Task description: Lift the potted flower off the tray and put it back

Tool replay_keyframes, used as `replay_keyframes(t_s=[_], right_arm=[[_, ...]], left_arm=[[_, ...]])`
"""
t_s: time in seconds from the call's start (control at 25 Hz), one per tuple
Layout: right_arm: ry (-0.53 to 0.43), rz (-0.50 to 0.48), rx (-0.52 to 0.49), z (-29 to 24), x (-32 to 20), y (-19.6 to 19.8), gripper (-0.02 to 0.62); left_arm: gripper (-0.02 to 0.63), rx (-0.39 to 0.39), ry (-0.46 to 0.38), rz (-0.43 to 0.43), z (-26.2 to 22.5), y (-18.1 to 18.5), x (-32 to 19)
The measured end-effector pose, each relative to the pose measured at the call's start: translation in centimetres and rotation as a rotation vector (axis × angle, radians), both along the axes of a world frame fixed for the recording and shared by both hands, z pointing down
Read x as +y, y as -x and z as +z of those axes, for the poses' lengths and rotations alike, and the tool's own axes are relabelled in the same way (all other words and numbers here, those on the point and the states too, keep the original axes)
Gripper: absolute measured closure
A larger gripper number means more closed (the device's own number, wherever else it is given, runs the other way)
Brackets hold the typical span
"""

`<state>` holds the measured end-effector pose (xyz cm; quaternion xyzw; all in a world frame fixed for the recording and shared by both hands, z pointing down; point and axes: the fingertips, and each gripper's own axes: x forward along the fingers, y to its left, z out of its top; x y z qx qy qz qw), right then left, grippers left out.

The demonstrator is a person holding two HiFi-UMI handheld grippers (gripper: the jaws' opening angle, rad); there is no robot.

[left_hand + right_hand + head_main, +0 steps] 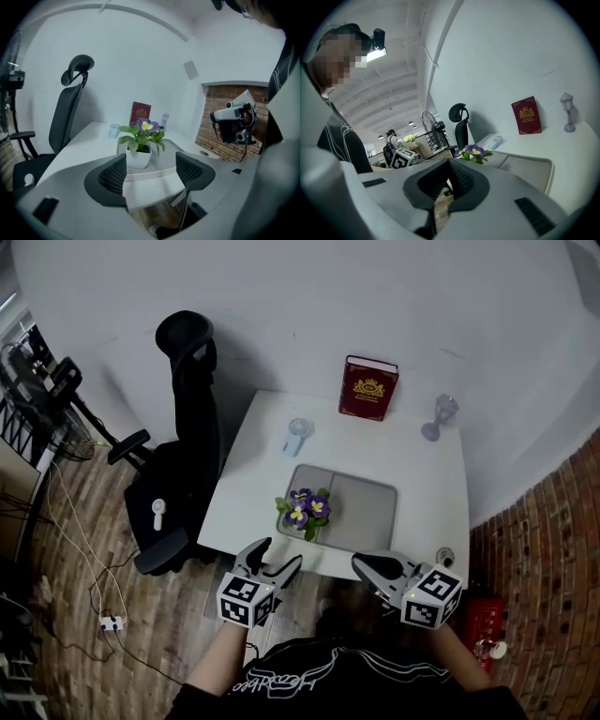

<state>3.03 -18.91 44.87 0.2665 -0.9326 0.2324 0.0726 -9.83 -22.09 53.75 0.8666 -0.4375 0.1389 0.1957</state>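
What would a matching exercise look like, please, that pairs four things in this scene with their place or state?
Things:
1. potted flower
2. red book
3. purple lamp ornament
4. left gripper

Places or states:
A. jaws apart, at the near edge of the table
B. back right of the table
C. left part of the tray
D. upright at the back middle of the table

Pairs: 1-C; 2-D; 3-B; 4-A

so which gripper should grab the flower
Left. The left gripper is open with the flower straight ahead of its jaws; the right gripper is shut and farther from it.
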Motion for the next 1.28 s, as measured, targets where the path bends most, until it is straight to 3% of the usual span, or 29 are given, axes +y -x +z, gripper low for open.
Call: replay_keyframes(t_s=[0.08, 0.12, 0.2, 0.36, 0.48, 0.68, 1.28], right_arm=[[-0.010, 0.008, -0.015, -0.4, 1.4, 0.2, 0.592], [-0.013, 0.015, -0.031, -0.7, 2.0, 0.3, 0.592], [-0.018, 0.022, -0.076, -1.3, 3.4, 0.5, 0.592], [-0.025, 0.012, -0.100, -1.5, 6.2, 1.5, 0.592], [-0.036, 0.006, -0.113, -1.6, 8.0, 2.2, 0.592], [-0.066, -0.003, -0.130, -2.0, 10.2, 2.8, 0.592], [-0.108, -0.005, -0.155, -2.6, 13.2, 2.3, 0.592]], left_arm=[[0.264, 0.053, -0.010, 0.020, -2.1, -0.1, 1.7], [0.304, 0.078, -0.016, 0.031, -3.1, -0.2, 2.6], [0.462, 0.111, -0.039, 0.070, -5.3, -0.6, 4.6], [0.543, 0.153, -0.097, 0.188, -8.9, -2.0, 8.7], [0.560, 0.195, -0.119, 0.234, -10.9, -2.5, 11.4], [0.563, 0.282, -0.141, 0.224, -12.9, -2.5, 13.9], [0.563, 0.262, -0.157, 0.206, -13.0, -2.9, 16.4]])
